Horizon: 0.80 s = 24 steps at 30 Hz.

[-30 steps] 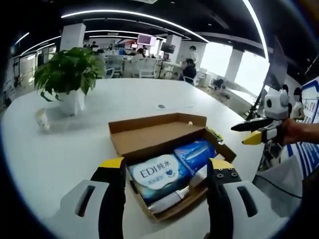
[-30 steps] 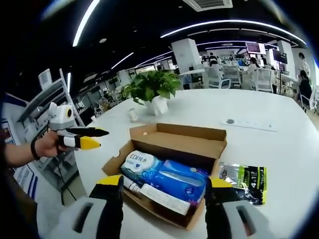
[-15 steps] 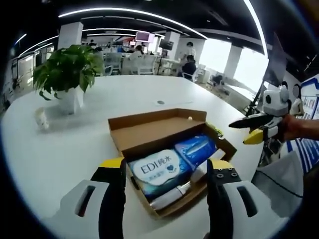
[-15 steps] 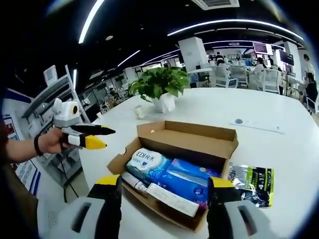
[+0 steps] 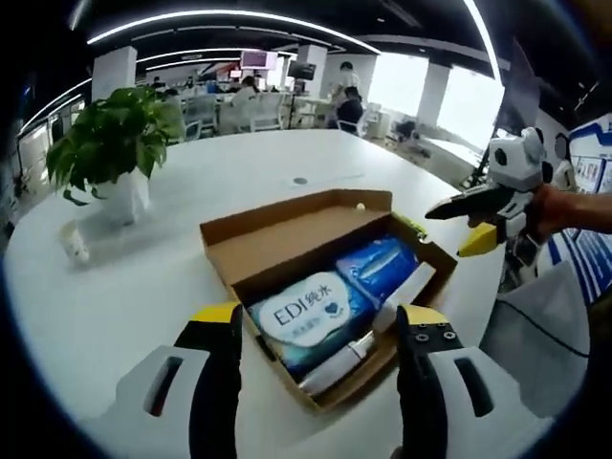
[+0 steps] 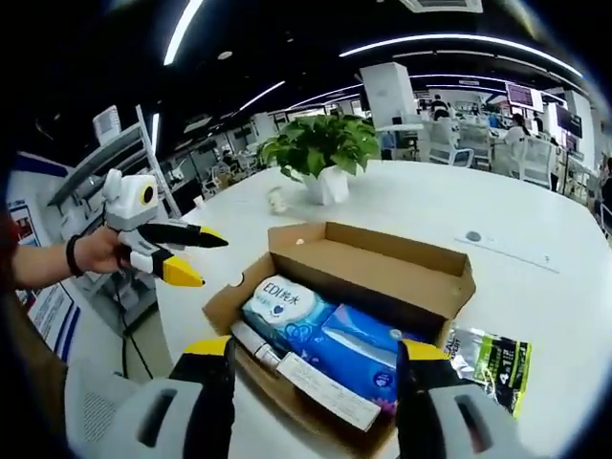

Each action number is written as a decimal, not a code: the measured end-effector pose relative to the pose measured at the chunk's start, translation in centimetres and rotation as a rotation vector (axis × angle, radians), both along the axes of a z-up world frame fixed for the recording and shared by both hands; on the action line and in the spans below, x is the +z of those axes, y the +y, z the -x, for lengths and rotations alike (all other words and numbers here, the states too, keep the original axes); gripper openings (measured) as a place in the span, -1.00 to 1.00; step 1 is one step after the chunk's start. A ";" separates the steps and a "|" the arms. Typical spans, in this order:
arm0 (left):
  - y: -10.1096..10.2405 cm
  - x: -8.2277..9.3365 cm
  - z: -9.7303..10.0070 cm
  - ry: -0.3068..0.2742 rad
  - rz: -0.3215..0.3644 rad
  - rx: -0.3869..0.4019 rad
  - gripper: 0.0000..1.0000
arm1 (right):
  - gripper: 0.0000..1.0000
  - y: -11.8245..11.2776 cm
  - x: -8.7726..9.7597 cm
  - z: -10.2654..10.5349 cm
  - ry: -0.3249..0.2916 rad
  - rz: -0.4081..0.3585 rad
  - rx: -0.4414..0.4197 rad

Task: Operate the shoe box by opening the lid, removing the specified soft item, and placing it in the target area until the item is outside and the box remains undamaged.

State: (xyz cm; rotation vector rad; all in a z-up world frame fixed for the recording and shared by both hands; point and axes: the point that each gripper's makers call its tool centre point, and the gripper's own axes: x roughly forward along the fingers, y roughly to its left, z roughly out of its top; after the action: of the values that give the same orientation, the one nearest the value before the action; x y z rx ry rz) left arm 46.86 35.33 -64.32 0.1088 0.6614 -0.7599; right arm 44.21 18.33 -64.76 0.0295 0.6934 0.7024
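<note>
Both pairs of jaws stand spread and hold nothing, with the open shoe box (image 5: 325, 287) lying just ahead of them on the white table (image 5: 124, 287).

In the left gripper view, the left gripper (image 5: 320, 330) frames the box's near corner between its jaws; the box's long axis runs from the near left jaw away towards the far right, and its lid (image 5: 287, 229) is folded back flat on the far side. Inside, the white and blue wipes pack (image 5: 306, 311) lies nearest the jaws, a blue pack (image 5: 378, 268) beyond it, and a white tube (image 5: 335, 359) along the near wall. In the right gripper view, the right gripper (image 6: 311, 368) faces the box's long side, and a green packet (image 6: 492, 363) lies on the table beyond the right jaw. A potted plant (image 5: 105, 143) stands far off past the left jaw.
</note>
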 end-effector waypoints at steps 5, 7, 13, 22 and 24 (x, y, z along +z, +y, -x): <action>-0.7 -0.2 0.1 -0.015 -0.085 -0.081 0.33 | 0.33 1.0 -0.6 -0.7 0.005 0.041 0.067; -1.2 0.0 -0.2 -0.017 -0.089 -0.098 0.33 | 0.34 1.4 -0.8 -1.1 0.008 0.051 0.094; -2.3 -0.9 -0.6 -0.044 -0.188 -0.213 0.33 | 0.36 2.9 -1.4 -1.8 0.008 0.118 0.195; -2.2 -3.8 -1.3 -0.022 -0.298 -0.328 0.33 | 0.37 4.8 -3.0 -2.9 0.025 0.184 0.306; -2.2 -4.5 -1.3 -0.022 -0.326 -0.352 0.33 | 0.37 5.3 -3.4 -3.1 0.031 0.195 0.324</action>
State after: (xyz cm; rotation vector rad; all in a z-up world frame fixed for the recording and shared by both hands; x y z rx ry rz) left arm 48.17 33.14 -68.79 0.5425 0.7508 -0.9813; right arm 47.34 23.62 -68.15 -0.2562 0.8034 0.9424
